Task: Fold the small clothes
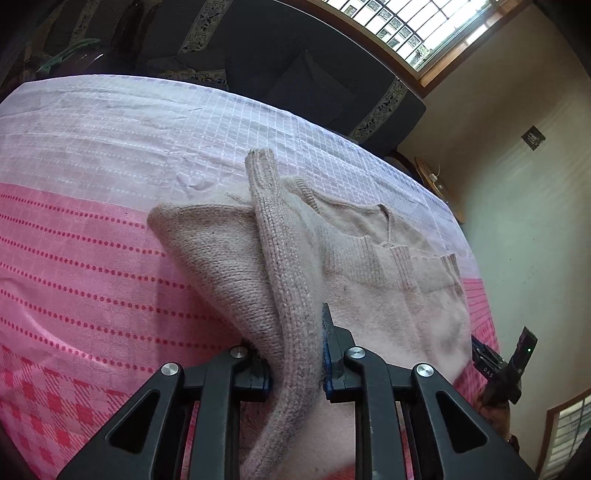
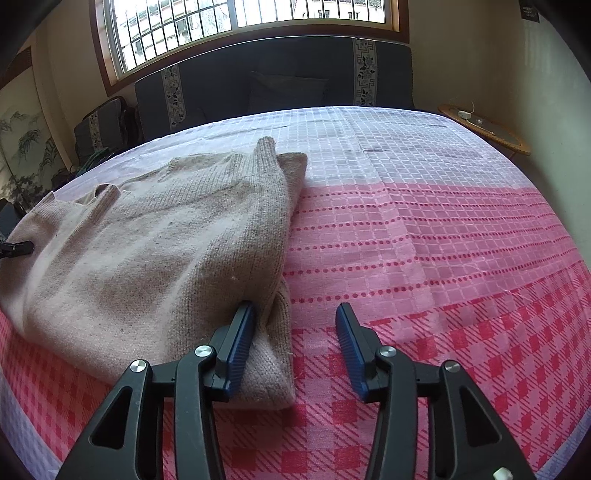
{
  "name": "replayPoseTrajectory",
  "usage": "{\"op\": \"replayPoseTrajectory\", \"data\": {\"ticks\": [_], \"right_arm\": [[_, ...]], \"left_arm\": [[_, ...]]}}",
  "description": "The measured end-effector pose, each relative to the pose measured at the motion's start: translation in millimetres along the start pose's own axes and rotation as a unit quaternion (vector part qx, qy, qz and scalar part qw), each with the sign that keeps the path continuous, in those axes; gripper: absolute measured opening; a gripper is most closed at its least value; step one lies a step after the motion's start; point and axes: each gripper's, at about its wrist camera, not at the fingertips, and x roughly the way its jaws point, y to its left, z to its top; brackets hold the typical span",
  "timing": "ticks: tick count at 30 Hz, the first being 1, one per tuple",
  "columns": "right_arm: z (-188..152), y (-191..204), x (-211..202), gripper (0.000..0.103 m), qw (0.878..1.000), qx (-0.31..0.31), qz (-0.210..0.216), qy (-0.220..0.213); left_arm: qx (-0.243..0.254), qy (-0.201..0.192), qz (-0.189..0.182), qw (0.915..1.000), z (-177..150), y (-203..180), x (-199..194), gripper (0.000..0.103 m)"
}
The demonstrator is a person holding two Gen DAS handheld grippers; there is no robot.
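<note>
With the left gripper (image 1: 295,354) clamped on the sweater's (image 1: 388,280) lifted sleeve (image 1: 273,236), carry it across the body ahead; the right gripper (image 2: 295,332) gapes empty beside the hem.

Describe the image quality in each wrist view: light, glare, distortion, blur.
Left wrist view: daylight from the window blows out its panes; fisheye bends the bed edge; the sweater looks soft and hazy near the lens. Right wrist view: window overexposed, bed horizon curved, sweater weave fairly sharp, dark vignette at corners.
</note>
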Motion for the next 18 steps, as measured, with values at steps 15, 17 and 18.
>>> {"op": "replayPoseTrajectory", "data": {"ticks": [15, 17, 18], "right_arm": [[-1.3, -1.5, -1.1, 0.045, 1.000, 0.004, 0.006, -0.001], [-1.5, -2.4, -1.8, 0.045, 1.000, 0.007, 0.010, -0.001], [-1.4, -3.5, -2.0, 0.045, 1.000, 0.009, 0.014, -0.001]], "left_arm": [[0.036, 0.037, -0.041, 0.9978, 6.2, -174.8, 22.7, 0.019], [0.031, 0.044, -0.044, 0.9976, 5.7, -190.9, 36.0, 0.019], [0.030, 0.047, -0.044, 0.9975, 4.8, -198.7, 43.2, 0.019]]}}
